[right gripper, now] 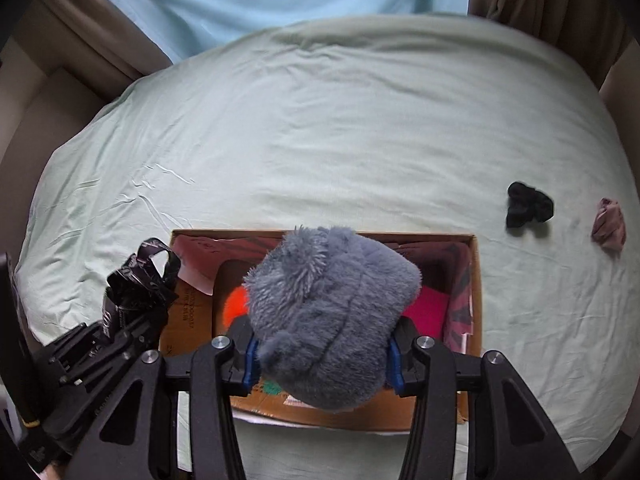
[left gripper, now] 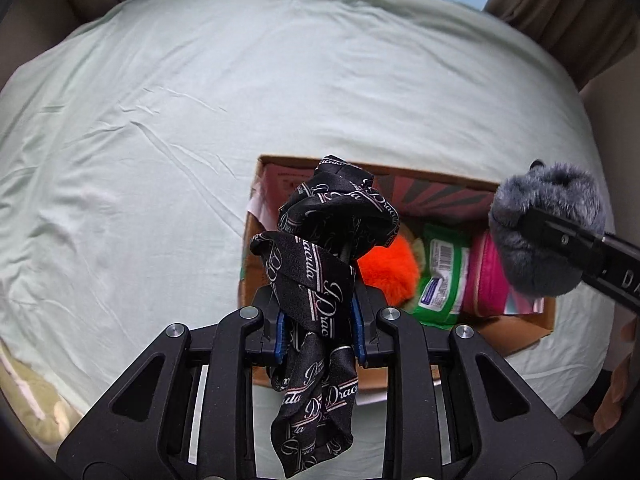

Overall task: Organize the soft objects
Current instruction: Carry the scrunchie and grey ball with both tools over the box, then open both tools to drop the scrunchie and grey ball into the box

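Observation:
My left gripper [left gripper: 318, 320] is shut on a black printed fabric strap [left gripper: 320, 248], bunched and dangling above the left end of an open cardboard box [left gripper: 520, 330]. My right gripper [right gripper: 322, 354] is shut on a grey fluffy plush [right gripper: 328, 312], which hangs over the middle of the same box [right gripper: 476, 276]. Inside the box lie an orange fluffy item [left gripper: 388, 272], a green wipes pack [left gripper: 440, 280] and a pink pouch [left gripper: 486, 276]. From the left wrist view the plush [left gripper: 548, 228] and the other gripper appear at the right. The strap [right gripper: 140, 280] shows at the left in the right wrist view.
The box stands on a bed with a pale green sheet [right gripper: 320, 140]. A black crumpled cloth [right gripper: 528, 208] and a small pinkish cloth [right gripper: 610, 230] lie on the sheet to the right of the box. Brown curtains [left gripper: 560, 4] and a light blue wall lie beyond the bed.

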Demonstrator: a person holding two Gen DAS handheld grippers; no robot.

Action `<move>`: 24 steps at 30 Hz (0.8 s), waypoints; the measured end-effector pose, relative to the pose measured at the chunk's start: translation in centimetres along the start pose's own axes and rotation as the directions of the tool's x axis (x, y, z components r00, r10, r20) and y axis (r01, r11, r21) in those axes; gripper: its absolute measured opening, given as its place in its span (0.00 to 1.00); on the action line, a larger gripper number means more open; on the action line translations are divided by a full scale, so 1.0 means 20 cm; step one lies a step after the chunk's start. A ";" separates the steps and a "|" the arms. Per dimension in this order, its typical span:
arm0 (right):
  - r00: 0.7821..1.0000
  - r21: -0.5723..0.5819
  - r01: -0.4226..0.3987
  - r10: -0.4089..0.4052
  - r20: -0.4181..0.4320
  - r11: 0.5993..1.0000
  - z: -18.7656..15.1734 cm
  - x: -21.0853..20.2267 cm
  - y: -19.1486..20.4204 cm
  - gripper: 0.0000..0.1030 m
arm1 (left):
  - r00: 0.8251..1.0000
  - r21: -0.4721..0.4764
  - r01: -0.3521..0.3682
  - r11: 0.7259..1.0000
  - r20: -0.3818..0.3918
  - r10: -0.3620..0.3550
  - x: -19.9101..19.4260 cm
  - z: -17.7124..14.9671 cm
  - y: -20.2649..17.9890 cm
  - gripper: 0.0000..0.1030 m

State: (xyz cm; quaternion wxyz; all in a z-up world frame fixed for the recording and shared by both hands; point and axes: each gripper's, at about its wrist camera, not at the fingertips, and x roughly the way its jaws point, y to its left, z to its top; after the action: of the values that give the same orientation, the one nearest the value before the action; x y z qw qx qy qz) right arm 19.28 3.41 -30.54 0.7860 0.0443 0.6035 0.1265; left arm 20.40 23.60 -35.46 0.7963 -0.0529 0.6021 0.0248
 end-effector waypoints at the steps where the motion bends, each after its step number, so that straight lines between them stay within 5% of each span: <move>1: 1.000 0.015 -0.009 0.009 -0.018 1.000 0.01 0.03 -0.02 0.44 | 1.000 0.011 0.003 1.000 -0.020 -0.003 0.03 0.01 -0.02 0.21; 2: 0.999 0.027 -0.015 0.015 -0.031 1.000 0.03 0.06 -0.03 0.45 | 0.999 0.023 0.004 1.000 -0.038 -0.003 0.06 0.02 -0.04 0.24; 4: 0.998 0.049 -0.023 0.026 -0.059 0.999 0.05 0.11 -0.05 0.52 | 0.998 0.061 -0.003 0.998 -0.067 0.007 0.11 0.03 -0.07 0.47; 5: 0.996 0.055 -0.024 0.028 -0.080 0.998 0.07 0.14 -0.06 0.63 | 0.997 0.077 -0.010 0.997 -0.069 0.016 0.11 0.03 -0.08 0.80; 6: 0.995 0.058 -0.023 0.029 -0.097 0.998 0.08 0.17 -0.05 0.83 | 0.997 0.095 -0.021 0.995 -0.067 0.027 0.11 0.03 -0.09 0.99; 8: 0.994 0.060 -0.024 0.030 -0.104 0.998 0.10 0.18 -0.07 1.00 | 0.999 0.113 -0.019 0.993 -0.046 0.025 0.08 0.02 -0.11 1.00; 24: 0.997 0.036 -0.002 0.005 -0.078 0.999 0.12 0.12 -0.10 1.00 | 0.999 0.124 0.013 0.992 -0.035 -0.009 -0.03 0.02 -0.14 1.00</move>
State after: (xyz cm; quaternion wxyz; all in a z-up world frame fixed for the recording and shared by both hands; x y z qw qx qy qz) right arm 22.48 2.38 -32.52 0.7608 0.0545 0.6356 0.1188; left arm 20.95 20.86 -34.58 0.7876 -0.0070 0.6158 -0.0178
